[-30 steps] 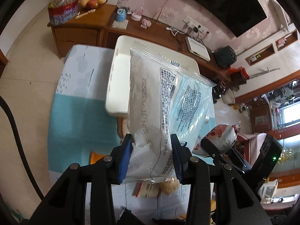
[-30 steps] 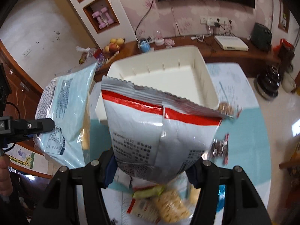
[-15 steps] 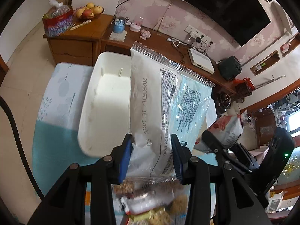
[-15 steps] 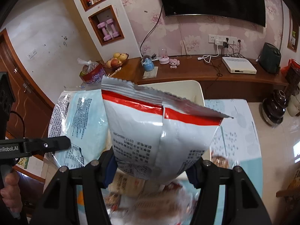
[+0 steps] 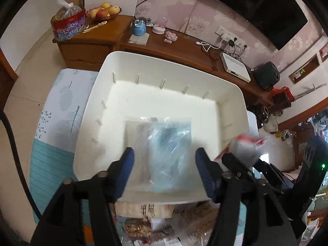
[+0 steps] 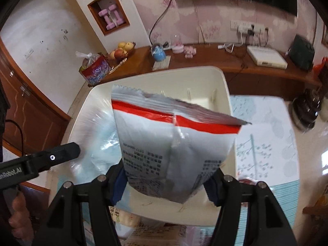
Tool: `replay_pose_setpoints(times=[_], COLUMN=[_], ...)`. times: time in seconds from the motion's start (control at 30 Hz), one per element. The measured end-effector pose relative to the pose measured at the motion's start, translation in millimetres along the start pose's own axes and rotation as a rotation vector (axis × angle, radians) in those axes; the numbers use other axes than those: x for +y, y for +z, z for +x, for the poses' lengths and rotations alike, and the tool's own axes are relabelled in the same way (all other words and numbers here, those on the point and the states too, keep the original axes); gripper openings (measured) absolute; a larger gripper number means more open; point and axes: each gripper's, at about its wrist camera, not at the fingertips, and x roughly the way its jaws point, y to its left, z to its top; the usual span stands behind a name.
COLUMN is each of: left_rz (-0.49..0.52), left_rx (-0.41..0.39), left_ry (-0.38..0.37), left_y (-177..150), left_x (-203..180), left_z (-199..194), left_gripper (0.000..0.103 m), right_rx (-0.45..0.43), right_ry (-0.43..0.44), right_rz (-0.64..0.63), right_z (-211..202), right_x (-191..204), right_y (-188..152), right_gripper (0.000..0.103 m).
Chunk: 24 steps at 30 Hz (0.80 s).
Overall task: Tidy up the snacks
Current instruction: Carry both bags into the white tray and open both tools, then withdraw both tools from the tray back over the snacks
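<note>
Behind the white bin (image 5: 96, 110) runs a wooden sideboard (image 5: 184, 49) carrying a fruit bowl (image 5: 103, 12), a tied plastic bag of goods (image 5: 68, 25), a blue cup (image 5: 139, 28) and a white set-top box (image 5: 235, 66); a dark television (image 5: 256, 6) hangs on the flowered wall above. Loose snack packets (image 5: 139, 225) crowd the patterned tablecloth (image 5: 55, 106) at the bin's near edge, right under both tools.

Over the bin, the left gripper (image 5: 164, 164) has just been opening; its blue pads stand clear of the pale blue packet (image 5: 164, 141), which shows blurred between them, low against the bin's floor — whether it lies there or is falling I cannot tell. Nothing else is in the bin.

At the bin's right side, the right gripper (image 6: 166, 182) has its jaws around the lower end of the red-striped silver bag (image 6: 174, 141). They have just been widening too, and the bag stands upright above the bin's right half — whether the pads press it cannot be told.
</note>
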Motion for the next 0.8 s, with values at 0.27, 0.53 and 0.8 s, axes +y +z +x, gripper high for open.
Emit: replay_pose_setpoints(times=[0.27,0.53,0.8], left_rz=[0.025,0.048,0.07], left_rx=[-0.018,-0.059,-0.085], left_ry=[0.025,0.014,-0.012], left_y=[-5,-14,-25], left_x=[5,17,25], left_z=[-1,-27,-61], left_gripper=[0.067,0.073,0.073], right_rx=[0.003,-0.031,-0.133], right_ry=[-0.01,-0.048,-0.097], right_rz=[0.013,0.042,0.058], right_z=[4,-9,-56], right_x=[-2,-2,4], right_y=[-1,-3,-8], right_gripper=[0.079,0.079,0.079])
